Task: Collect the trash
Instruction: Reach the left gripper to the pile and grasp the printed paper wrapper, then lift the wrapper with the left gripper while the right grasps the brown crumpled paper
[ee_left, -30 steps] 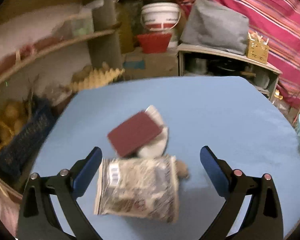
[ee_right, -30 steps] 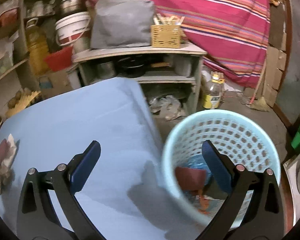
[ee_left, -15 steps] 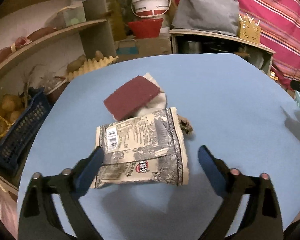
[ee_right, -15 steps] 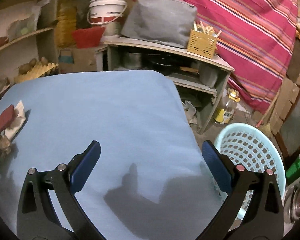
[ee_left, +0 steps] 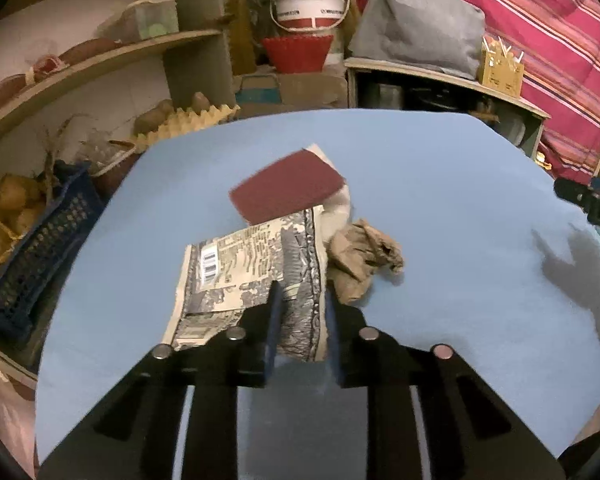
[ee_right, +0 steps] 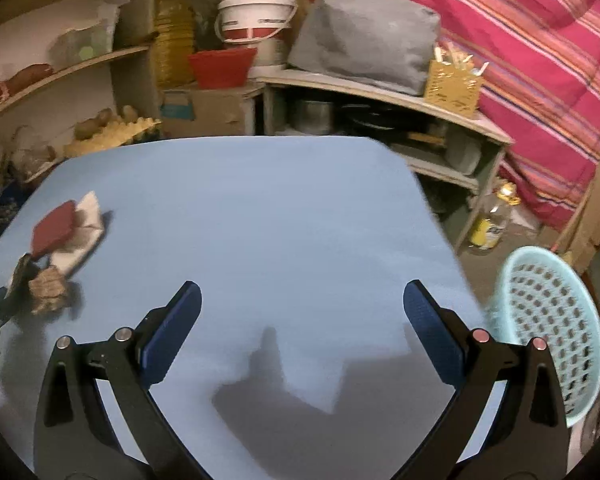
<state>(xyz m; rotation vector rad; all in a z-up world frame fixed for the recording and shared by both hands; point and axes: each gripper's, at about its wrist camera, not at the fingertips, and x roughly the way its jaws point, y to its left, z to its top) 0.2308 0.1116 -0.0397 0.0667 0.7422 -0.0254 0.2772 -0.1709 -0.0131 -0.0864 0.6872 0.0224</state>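
A printed snack wrapper (ee_left: 240,276) lies on the blue table (ee_left: 440,220). My left gripper (ee_left: 300,300) is shut on the wrapper's right edge. A dark red pad (ee_left: 286,192) rests on white paper (ee_left: 336,210) just beyond it, and a crumpled brown paper ball (ee_left: 362,256) lies to the right. My right gripper (ee_right: 302,300) is open and empty above the table's middle. In its view the red pad (ee_right: 54,230), the brown ball (ee_right: 48,290) and the left gripper's tip sit at far left. A light-blue trash basket (ee_right: 548,332) stands off the table's right edge.
Shelves with potatoes, an egg tray (ee_left: 192,120) and a dark blue crate (ee_left: 32,248) line the left. A white bucket (ee_left: 310,2), red bowl, grey bag (ee_left: 416,36) and low shelf stand behind the table. A striped pink blanket hangs at right. A bottle (ee_right: 494,216) stands on the floor.
My left gripper has closed from wide open onto the wrapper's right edge. My right gripper has swung left from over the basket to above the table, still open.
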